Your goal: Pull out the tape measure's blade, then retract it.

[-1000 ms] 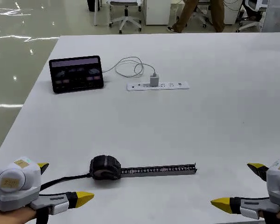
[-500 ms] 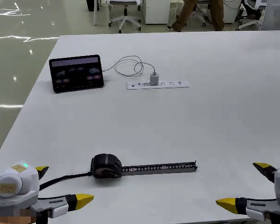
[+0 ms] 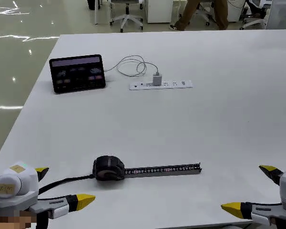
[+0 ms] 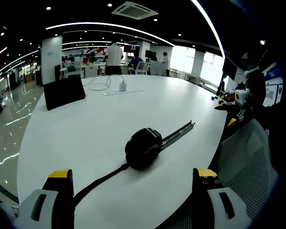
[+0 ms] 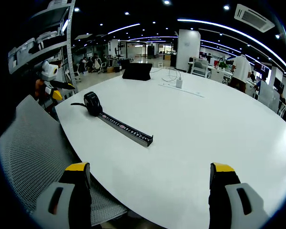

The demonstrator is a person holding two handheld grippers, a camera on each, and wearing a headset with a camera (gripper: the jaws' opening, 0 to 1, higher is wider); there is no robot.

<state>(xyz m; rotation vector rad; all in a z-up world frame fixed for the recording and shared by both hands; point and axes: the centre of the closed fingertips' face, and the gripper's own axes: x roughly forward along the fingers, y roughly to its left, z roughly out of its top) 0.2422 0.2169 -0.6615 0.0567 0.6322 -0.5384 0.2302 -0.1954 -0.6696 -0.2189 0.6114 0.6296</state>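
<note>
Near the front edge of the white surface [image 3: 214, 119], the tape measure [image 3: 108, 168] lay with its dark round case roughly midway between the two pairs of tongs, touching neither. Its blade [image 3: 163, 170] was drawn out a short way and rested on the surface, pointing from the case toward the right tongs [image 3: 249, 189], with its end hook well short of them. A black wrist strap [image 3: 66, 181] trailed from the opposite side of the case toward the left tongs [image 3: 63, 186]. In the left gripper view it ran close beside one yellow-tipped jaw, though whether it touched could not be told.

The left tongs were spread wide with nothing between them, held at the near left edge of the surface. The case sat ahead of them, apart from both jaws. The right tongs were likewise spread wide and empty at the near right edge. In the right gripper view the tape measure lay ahead and off to the left, its blade angled back toward the camera.

Farther back on the surface, a dark tablet [image 3: 77, 73] stood propped with its screen lit. Near it, to its right, lay a white power strip [image 3: 171, 85] with a white charger [image 3: 157, 80] plugged in. A white cable [image 3: 131, 67] looped from the charger toward the tablet. Beyond the far edge, office chairs [image 3: 126, 14] and the legs of a person [image 3: 200, 12] showed on a glossy floor.
</note>
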